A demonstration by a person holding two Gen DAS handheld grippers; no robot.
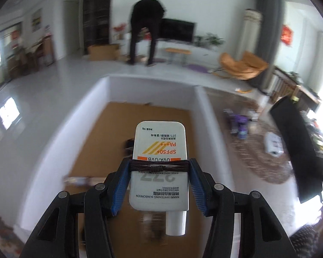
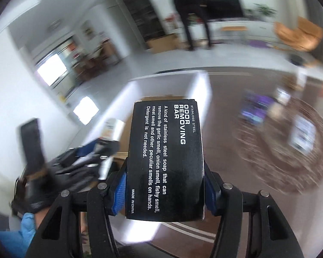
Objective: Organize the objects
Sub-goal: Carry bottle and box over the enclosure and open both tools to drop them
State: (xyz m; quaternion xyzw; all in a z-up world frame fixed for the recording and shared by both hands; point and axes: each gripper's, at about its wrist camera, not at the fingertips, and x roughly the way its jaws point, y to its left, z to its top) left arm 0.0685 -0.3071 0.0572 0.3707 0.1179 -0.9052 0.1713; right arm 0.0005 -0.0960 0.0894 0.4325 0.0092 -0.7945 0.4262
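Note:
My left gripper (image 1: 159, 167) is shut on a white sunscreen tube (image 1: 160, 150), cap toward the camera, with a dark hair tie (image 1: 159, 168) stretched across the fingertips. It hangs above a white box (image 1: 97, 99) with a brown cardboard floor. My right gripper (image 2: 164, 172) is shut on a black odor-removing-bar box (image 2: 165, 161), held above the same white box (image 2: 201, 81). The left gripper (image 2: 90, 150) with the sunscreen tube (image 2: 109, 133) shows blurred at the left in the right wrist view.
Small items (image 1: 79, 180) lie blurred on the box floor. A round patterned mat (image 1: 258, 150) to the right holds purple packages (image 1: 239, 122) and a white box (image 1: 273, 144). A person in black (image 1: 146, 30) bends over far behind. The right gripper (image 1: 299, 142) is at right.

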